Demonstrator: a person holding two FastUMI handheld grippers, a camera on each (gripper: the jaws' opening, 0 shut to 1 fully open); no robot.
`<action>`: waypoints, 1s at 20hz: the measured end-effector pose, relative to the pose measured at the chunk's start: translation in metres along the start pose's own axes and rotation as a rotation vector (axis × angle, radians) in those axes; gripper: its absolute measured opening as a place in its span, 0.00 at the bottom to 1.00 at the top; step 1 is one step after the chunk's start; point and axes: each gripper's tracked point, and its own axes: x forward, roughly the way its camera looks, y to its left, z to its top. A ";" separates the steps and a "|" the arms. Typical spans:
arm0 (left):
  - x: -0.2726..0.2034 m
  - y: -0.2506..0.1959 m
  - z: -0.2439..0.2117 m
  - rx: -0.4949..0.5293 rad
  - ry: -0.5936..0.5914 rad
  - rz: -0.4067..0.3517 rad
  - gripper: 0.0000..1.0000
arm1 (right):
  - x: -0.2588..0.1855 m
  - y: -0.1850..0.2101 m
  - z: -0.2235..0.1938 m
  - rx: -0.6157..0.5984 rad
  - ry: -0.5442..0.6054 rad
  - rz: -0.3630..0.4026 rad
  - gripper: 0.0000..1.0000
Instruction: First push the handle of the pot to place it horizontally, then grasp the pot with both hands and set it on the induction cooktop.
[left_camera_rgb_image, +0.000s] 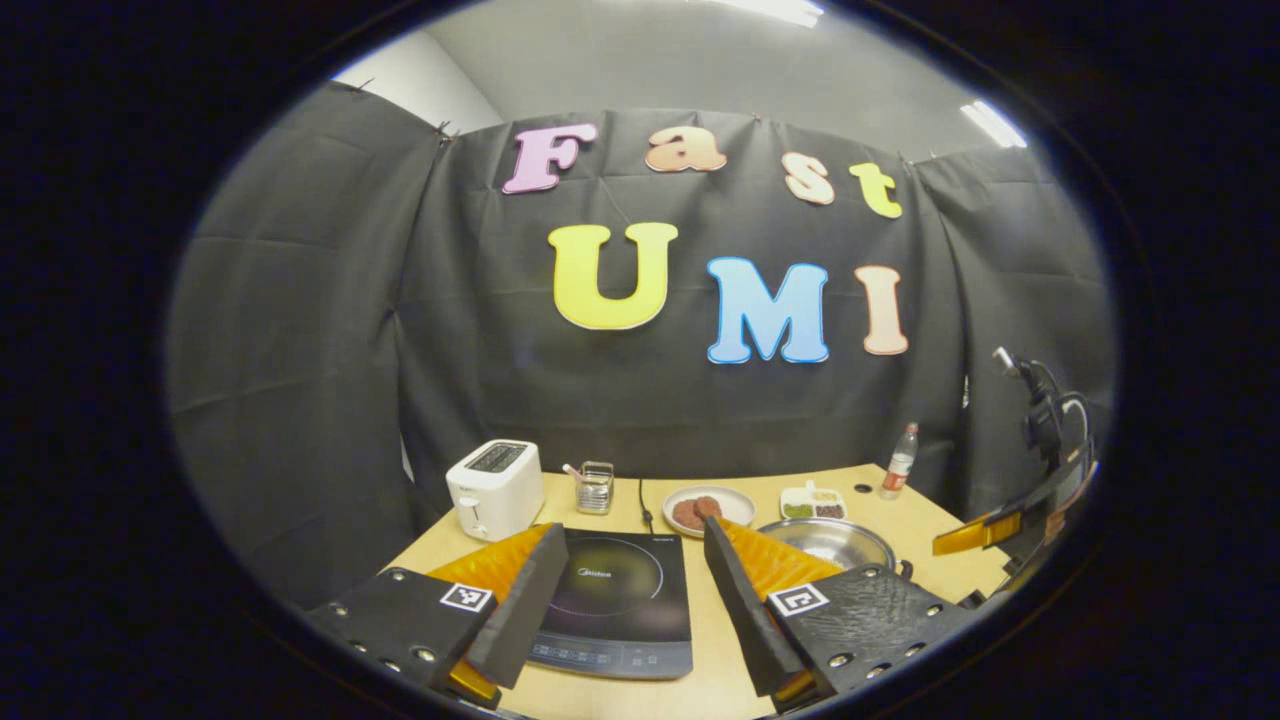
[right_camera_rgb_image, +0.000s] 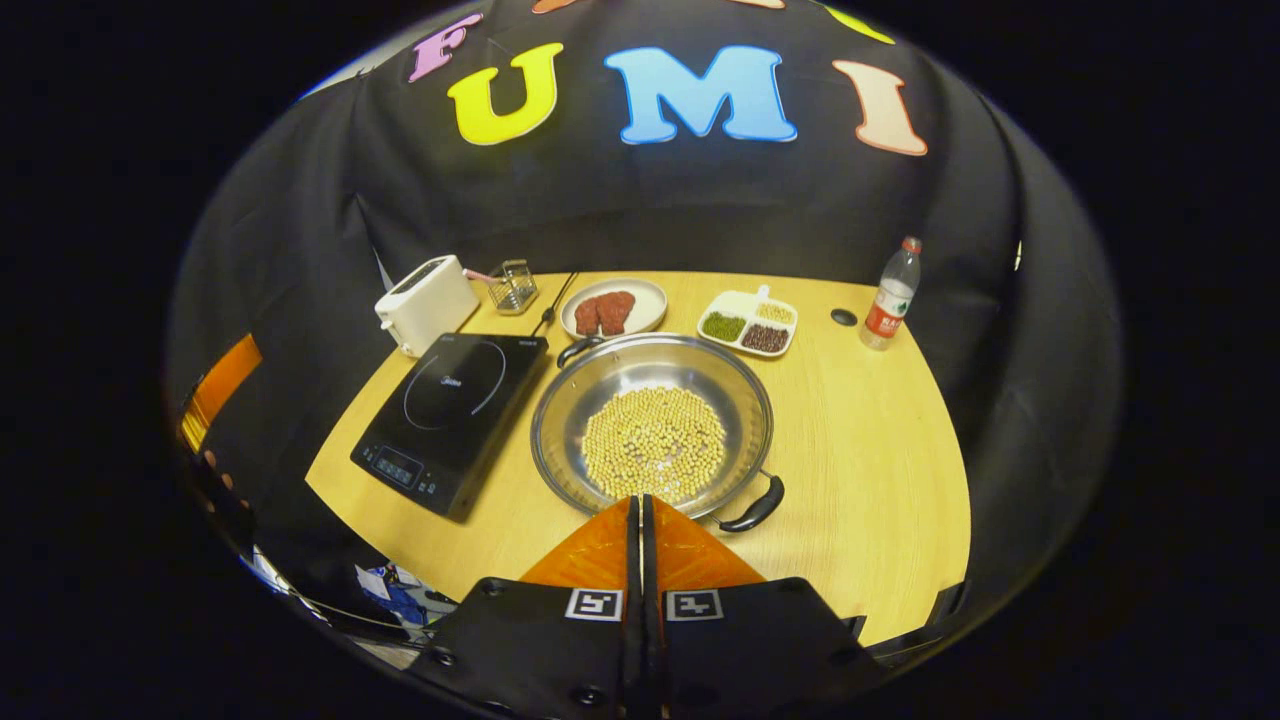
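Steel pot (right_camera_rgb_image: 653, 430) sits beside cooktop (right_camera_rgb_image: 452, 417), wood around.

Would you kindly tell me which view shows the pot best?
The right gripper view: the pot lies whole from above, both handles and the beans inside visible. In the left gripper view, the pot shows just its rim, partly behind that claw's fingers.

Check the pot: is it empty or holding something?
Holding something. The pot on the table has a layer of pale round beans covering its bottom.
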 end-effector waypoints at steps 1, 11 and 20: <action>0.003 -0.002 -0.002 -0.005 0.009 0.016 0.78 | 0.008 -0.005 -0.008 0.002 0.032 0.011 0.02; 0.008 -0.016 -0.034 -0.015 0.128 0.142 0.78 | 0.079 -0.035 -0.058 -0.044 0.278 0.102 0.00; 0.015 -0.045 -0.047 -0.055 0.136 0.204 0.85 | 0.112 -0.049 -0.066 -0.102 0.297 0.146 0.02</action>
